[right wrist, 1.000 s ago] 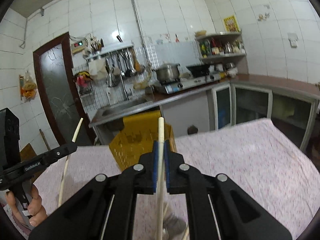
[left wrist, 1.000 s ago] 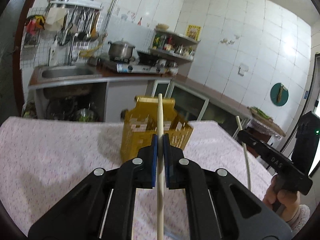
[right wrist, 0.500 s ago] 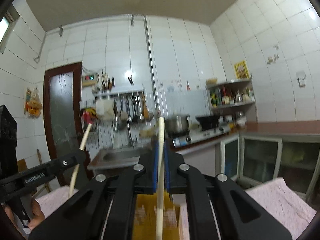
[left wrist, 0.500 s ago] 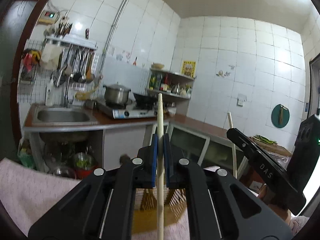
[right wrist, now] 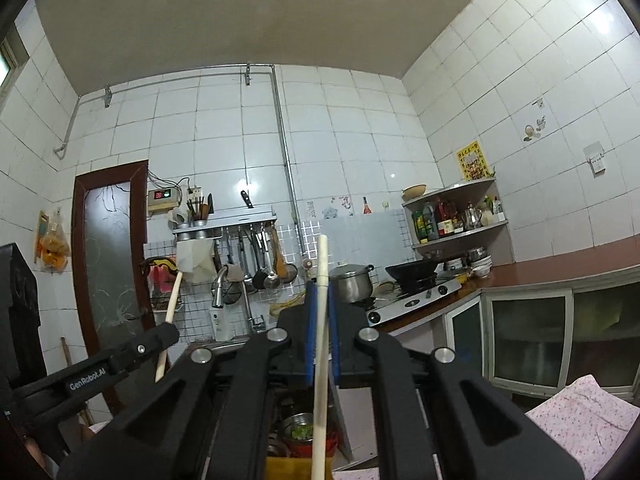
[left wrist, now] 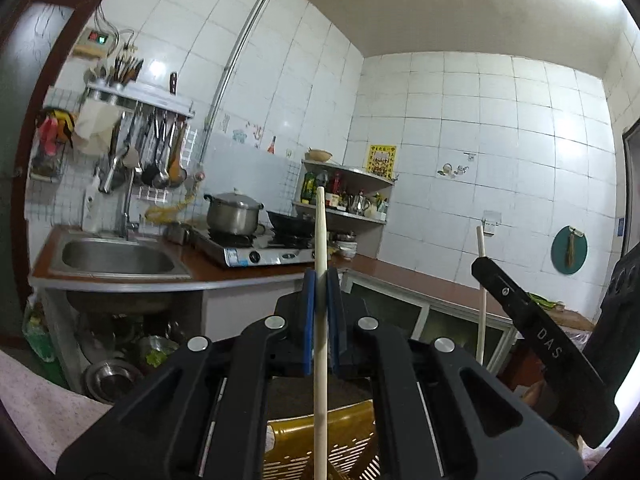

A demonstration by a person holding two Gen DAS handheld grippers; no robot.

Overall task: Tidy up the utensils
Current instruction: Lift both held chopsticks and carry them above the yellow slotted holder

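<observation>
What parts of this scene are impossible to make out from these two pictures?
- Left chopstick: lower end cut off by the left wrist view's bottom edge.
- Yellow basket: mostly hidden behind the left gripper.
- Right chopstick: lower tip cut off by the right wrist view's bottom edge.

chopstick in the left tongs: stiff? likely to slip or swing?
Probably stiff: the chopstick runs straight through the left tongs with no visible sag. Likely light, being thin and wood-coloured. It could pivot or slide, since only the narrow blue pads pinch its smooth shaft.
</observation>
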